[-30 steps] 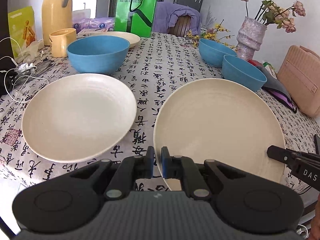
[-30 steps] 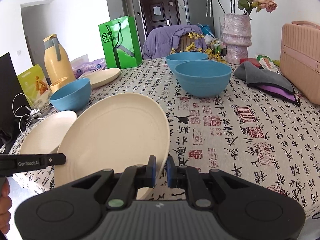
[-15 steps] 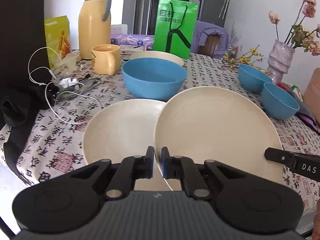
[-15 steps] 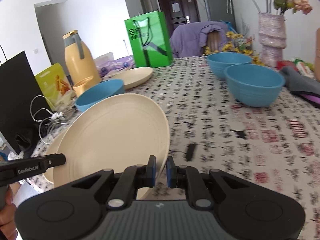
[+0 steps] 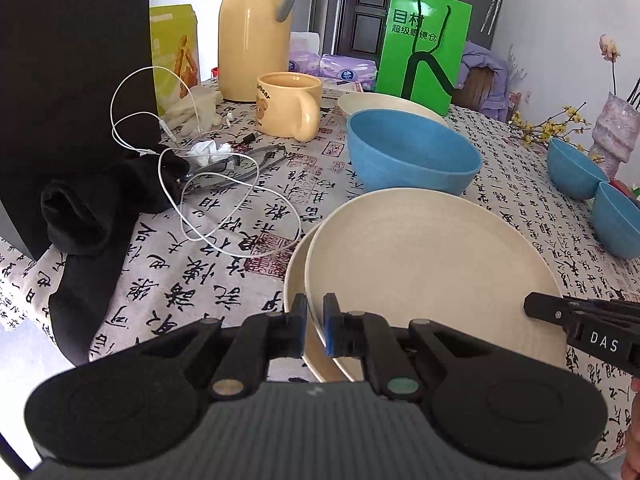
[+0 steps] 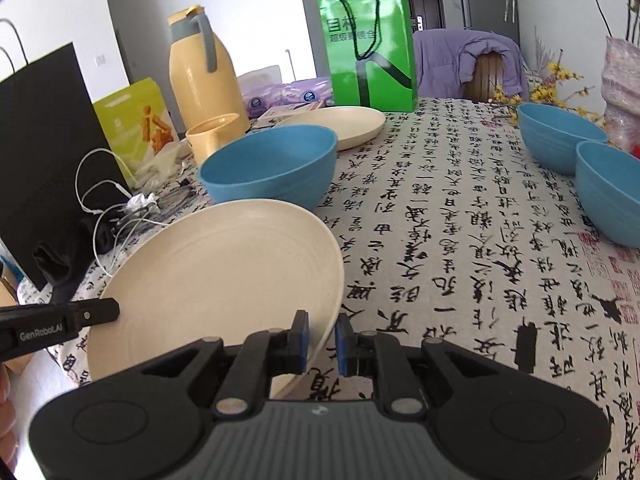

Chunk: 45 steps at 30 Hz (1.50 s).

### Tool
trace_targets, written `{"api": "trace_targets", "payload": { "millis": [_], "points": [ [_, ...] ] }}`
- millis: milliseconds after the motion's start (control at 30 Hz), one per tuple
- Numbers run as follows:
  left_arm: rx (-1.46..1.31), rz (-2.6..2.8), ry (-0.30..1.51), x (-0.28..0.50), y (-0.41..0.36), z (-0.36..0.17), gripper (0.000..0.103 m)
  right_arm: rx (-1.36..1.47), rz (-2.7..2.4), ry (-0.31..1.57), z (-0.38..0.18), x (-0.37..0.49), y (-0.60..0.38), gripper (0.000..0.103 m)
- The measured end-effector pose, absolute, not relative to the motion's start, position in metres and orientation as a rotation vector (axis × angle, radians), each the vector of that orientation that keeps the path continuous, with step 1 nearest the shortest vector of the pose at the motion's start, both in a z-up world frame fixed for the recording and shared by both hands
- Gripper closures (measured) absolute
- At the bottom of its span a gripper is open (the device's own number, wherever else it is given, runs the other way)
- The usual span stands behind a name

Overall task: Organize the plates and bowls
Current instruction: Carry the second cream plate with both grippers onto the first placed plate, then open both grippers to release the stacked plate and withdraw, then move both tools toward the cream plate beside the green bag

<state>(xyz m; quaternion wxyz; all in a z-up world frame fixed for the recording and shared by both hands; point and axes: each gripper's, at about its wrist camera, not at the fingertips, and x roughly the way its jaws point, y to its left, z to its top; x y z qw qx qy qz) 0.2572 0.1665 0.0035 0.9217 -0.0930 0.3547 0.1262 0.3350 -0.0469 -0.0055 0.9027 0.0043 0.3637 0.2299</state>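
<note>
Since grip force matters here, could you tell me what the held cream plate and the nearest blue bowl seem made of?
Cream plate: matte, faintly speckled, fine concentric rings, thin rim; probably wheat-straw or bamboo-fibre plastic, not glazed ceramic. Blue bowl: same dull, glare-free finish, likely the same material.

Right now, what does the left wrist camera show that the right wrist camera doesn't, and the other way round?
Only the left wrist view shows the second cream plate lying under the held one, and the bear print on the yellow ceramic mug.

Only the right wrist view shows the purple jacket draped over a chair clearly, and the small black strip on the tablecloth.

Both show the held round cream plate, gripped at its rim by the left hand-held gripper and the right hand-held gripper, plus the near blue bowl and green paper bag.
</note>
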Motion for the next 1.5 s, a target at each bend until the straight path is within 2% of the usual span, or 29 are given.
{"api": "trace_targets", "payload": {
  "millis": [167, 333, 433, 467, 567, 633, 667, 700, 733, 800, 833, 900, 1067, 1500],
  "points": [
    [-0.164, 0.277, 0.708, 0.256, 0.169, 0.001, 0.093, -0.094, 0.461, 0.72, -0.011, 0.332, -0.026, 0.083],
    [-0.147, 0.272, 0.697, 0.252, 0.171, 0.001, 0.086, -0.168, 0.463, 0.692, -0.014, 0.327, -0.017, 0.081],
    [-0.161, 0.267, 0.674, 0.246, 0.171, 0.007, 0.075, -0.145, 0.491, 0.695, -0.011, 0.325, -0.025, 0.077],
    [-0.152, 0.271, 0.664, 0.244, 0.169, 0.009, 0.072, -0.138, 0.487, 0.692, -0.009, 0.324, -0.028, 0.076],
    [-0.137, 0.253, 0.64, 0.239, 0.161, 0.016, 0.07, -0.118, 0.482, 0.674, -0.001, 0.319, -0.04, 0.065],
    [-0.138, 0.235, 0.625, 0.235, 0.153, 0.019, 0.057, -0.102, 0.481, 0.666, 0.004, 0.315, -0.049, 0.064],
    [-0.135, 0.223, 0.608, 0.23, 0.147, 0.021, 0.041, -0.099, 0.48, 0.659, 0.006, 0.312, -0.054, 0.063],
    [-0.127, 0.212, 0.586, 0.225, 0.141, 0.023, 0.029, -0.098, 0.479, 0.648, 0.009, 0.309, -0.059, 0.058],
    [-0.115, 0.198, 0.562, 0.219, 0.134, 0.024, 0.026, -0.098, 0.479, 0.634, 0.012, 0.305, -0.063, 0.055],
    [-0.075, 0.166, 0.519, 0.207, 0.118, 0.026, 0.018, -0.092, 0.483, 0.599, 0.016, 0.294, -0.075, 0.039],
    [-0.059, 0.156, 0.502, 0.202, 0.112, 0.025, 0.016, -0.086, 0.484, 0.583, 0.017, 0.288, -0.081, 0.035],
    [-0.038, 0.14, 0.455, 0.188, 0.098, 0.024, 0.008, -0.067, 0.474, 0.542, 0.019, 0.274, -0.095, 0.01],
    [-0.038, 0.123, 0.428, 0.156, 0.077, 0.014, 0.001, -0.038, 0.409, 0.474, 0.015, 0.239, -0.129, 0.007],
    [-0.061, 0.176, 0.428, 0.115, 0.069, 0.006, 0.0, 0.004, 0.34, 0.426, 0.002, 0.186, -0.183, 0.003]
  ]
}}
